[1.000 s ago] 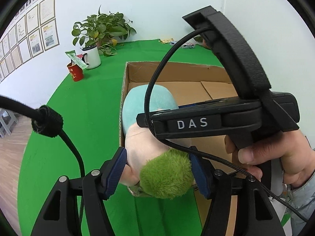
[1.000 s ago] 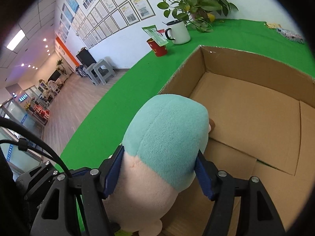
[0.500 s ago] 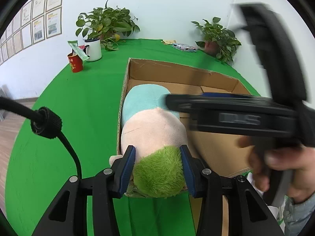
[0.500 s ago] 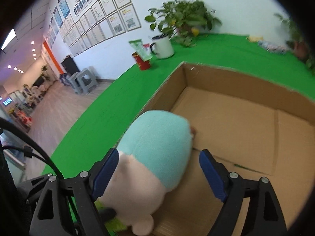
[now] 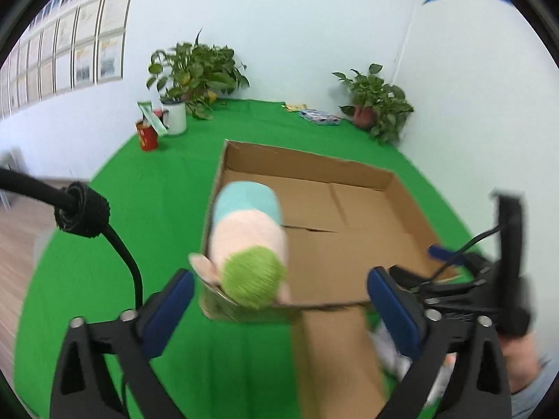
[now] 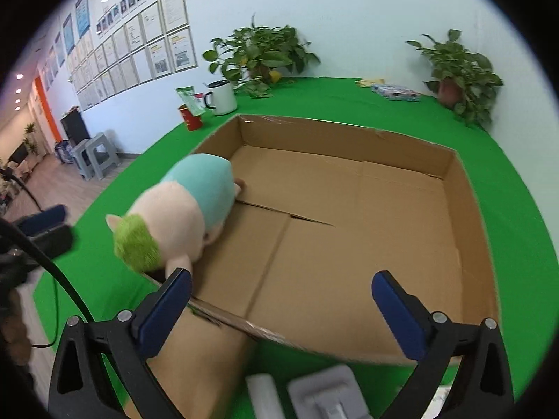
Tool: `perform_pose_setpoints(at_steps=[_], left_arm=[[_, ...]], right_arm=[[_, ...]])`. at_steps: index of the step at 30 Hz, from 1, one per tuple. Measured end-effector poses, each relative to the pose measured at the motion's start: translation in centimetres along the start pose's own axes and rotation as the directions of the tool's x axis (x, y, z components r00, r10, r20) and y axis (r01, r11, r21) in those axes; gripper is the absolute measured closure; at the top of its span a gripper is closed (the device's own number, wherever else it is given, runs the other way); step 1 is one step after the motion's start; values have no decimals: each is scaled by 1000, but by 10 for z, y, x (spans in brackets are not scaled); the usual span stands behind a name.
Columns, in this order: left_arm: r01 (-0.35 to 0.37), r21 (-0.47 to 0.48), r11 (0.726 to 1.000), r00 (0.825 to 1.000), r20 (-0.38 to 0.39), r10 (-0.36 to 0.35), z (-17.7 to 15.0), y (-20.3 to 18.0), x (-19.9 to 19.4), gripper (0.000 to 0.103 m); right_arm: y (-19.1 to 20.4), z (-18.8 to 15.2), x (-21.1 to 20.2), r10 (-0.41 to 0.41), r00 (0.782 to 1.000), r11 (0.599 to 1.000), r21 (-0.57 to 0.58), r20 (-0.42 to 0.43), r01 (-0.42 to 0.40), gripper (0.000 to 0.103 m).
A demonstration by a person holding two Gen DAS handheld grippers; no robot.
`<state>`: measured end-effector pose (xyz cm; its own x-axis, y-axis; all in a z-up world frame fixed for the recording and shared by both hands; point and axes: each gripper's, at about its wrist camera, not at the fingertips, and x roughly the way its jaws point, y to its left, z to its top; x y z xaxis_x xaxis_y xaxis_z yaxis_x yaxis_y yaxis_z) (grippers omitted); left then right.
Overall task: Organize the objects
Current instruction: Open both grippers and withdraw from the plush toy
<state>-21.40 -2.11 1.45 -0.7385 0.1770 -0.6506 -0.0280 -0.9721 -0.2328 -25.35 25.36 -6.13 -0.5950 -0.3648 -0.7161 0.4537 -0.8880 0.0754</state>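
Lying along the left wall of the cardboard box (image 6: 349, 230), a plush toy (image 6: 178, 216) is recorded with its teal end toward the far wall and its green-tufted head (image 5: 251, 276) propped on the near-left corner rim. In the left wrist view the toy sits at about 11 o'clock from the left gripper (image 5: 279, 300), whose jaws are opening; nothing is pressed by the blue pads (image 5: 167, 310), and the toy is seen beyond the fingertips, clear of both. In the right wrist view the right gripper (image 6: 281, 303) is likewise noted with jaws opening and wide apart, only the box floor and the near rim being framed between them; the toy lies at about 10 o'clock from it, just past the left fingertip. The box is set on a green tabletop (image 6: 524, 244), and its near flap (image 5: 335, 359) is folded outward and down toward the cameras. A red cup (image 6: 190, 117) and a white mug (image 6: 222, 97) are observed beyond the box at 11 o'clock, beside a leafy potted plant (image 6: 258, 56); a second potted plant (image 6: 457, 70) is noted at 1 o'clock near the wall corner, with a flat packet (image 6: 394, 91) to its left. A grey-and-white object (image 6: 325, 394) is partly visible at 6 o'clock below the right gripper; its identity cannot be determined. Motion blur is present in the left wrist view.
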Motion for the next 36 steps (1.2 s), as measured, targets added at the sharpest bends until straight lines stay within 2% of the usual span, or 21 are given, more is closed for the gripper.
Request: perform_pose_setpoints(at_steps=[5,9,13,18,20,24,32,36], left_arm=[[119,-74,990,991,-48,-123,-16,-31,-30,2],[195,-174,965,972,-100,-215,-28,-62,-55,2],[221,-173,960,965,-103,-240,-36,-95,-75,2],[179,-262,948,963,-153,-224,-45,-97,-77,2],[168,-280,945,965,-149,-216,-46,-94,-78,2],[148,-267,952,972,-139,-190,-49,-95,-80,2],[170,-310,935,963,-147,-224,-53,-70,-84,2],[176,-274,946,965,-141,-220,-55,-72,-89,2]], right_arm=[[-23,-28,-6,-37,999,997,70,-27,38,1],[-29,-52,-11,-51,998,995,81,-45,55,1],[-28,-79,-15,-54,996,993,97,-64,60,1],[-25,-97,-17,-72,994,993,89,-79,79,1],[-23,-99,-21,-77,995,993,87,-69,83,1],[-24,-98,-32,-89,995,992,89,-46,92,1],[-17,-101,-43,-101,994,992,68,-40,103,1],[-7,-104,-48,-77,996,995,59,-47,80,1]])
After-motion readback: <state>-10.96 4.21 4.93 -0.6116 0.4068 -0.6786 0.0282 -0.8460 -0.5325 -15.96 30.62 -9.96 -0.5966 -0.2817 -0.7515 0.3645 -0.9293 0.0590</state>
